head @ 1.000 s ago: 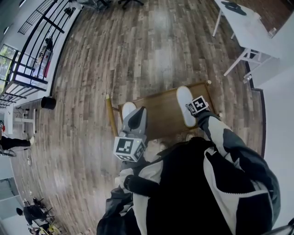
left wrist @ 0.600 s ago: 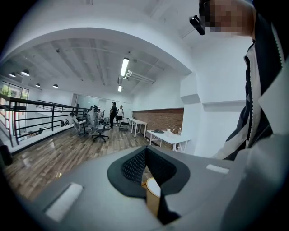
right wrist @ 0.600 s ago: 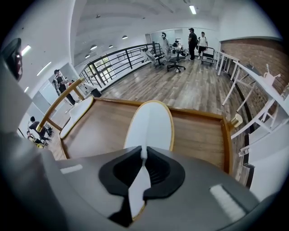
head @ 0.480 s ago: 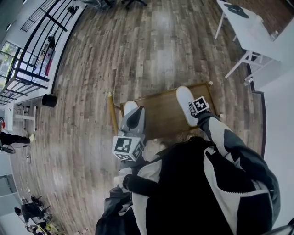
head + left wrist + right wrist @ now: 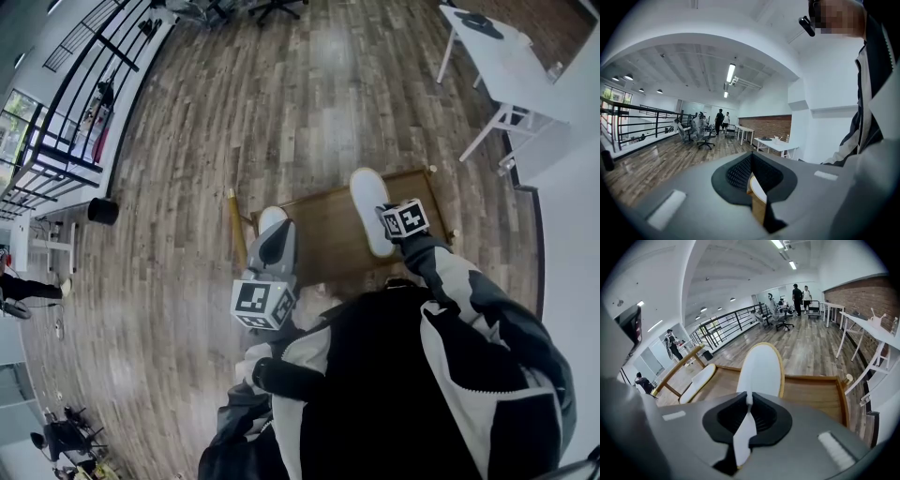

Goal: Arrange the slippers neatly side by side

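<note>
since a second ago the right slipper (image 5: 368, 208) has come up off the bench (image 5: 323, 239) and swung its toe toward 11 o'clock. my right gripper (image 5: 749, 404) has just been closing, and its jaws now pinch the thin heel edge. my left gripper (image 5: 752, 180) is clamped nearly shut on the rim of the left slipper (image 5: 271, 219), which sits at the bench's 9 o'clock side, well apart from its mate.

i judge the main risk to be the right-hand hold. it is only a sliver of soft edge, so the long flat sole could droop, twist or slide free as i carry it across. its toe could also catch the bench's raised lip.

both slippers are flat, rounded ovals, matte white on top with a tan band round the edge. the bench is smooth brown wood with a low rim.
</note>
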{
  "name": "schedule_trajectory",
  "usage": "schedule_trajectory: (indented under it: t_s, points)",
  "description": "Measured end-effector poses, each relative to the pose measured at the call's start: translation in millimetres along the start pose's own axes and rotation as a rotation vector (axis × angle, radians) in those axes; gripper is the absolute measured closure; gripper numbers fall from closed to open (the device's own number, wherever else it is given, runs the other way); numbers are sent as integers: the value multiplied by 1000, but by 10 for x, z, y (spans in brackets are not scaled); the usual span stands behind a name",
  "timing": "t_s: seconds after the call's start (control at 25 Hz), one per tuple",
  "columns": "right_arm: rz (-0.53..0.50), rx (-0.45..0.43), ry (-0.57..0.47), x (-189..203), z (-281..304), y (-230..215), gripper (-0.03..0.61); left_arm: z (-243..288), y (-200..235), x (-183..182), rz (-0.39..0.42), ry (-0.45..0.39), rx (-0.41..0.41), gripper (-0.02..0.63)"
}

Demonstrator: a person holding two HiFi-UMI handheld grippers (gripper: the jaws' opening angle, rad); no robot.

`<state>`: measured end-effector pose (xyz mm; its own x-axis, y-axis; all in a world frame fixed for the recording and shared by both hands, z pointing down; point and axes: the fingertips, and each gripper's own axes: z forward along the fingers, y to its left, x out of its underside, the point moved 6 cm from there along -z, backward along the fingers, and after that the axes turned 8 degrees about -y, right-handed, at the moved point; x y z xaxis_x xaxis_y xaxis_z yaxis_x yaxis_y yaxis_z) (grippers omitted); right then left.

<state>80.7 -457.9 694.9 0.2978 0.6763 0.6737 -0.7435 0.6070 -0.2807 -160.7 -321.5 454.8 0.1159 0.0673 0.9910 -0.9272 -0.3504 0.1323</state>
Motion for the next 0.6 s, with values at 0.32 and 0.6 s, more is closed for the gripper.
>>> schedule_trajectory:
  t_s: [0.32, 0.6]
  points:
    - [-52, -88, -78, -192, -141, 664, 554, -299, 110, 15, 0, -13, -8, 595]
    - [-93, -143, -75, -246, 6, 1152, 552, -565, 264, 35, -4, -7, -20, 595]
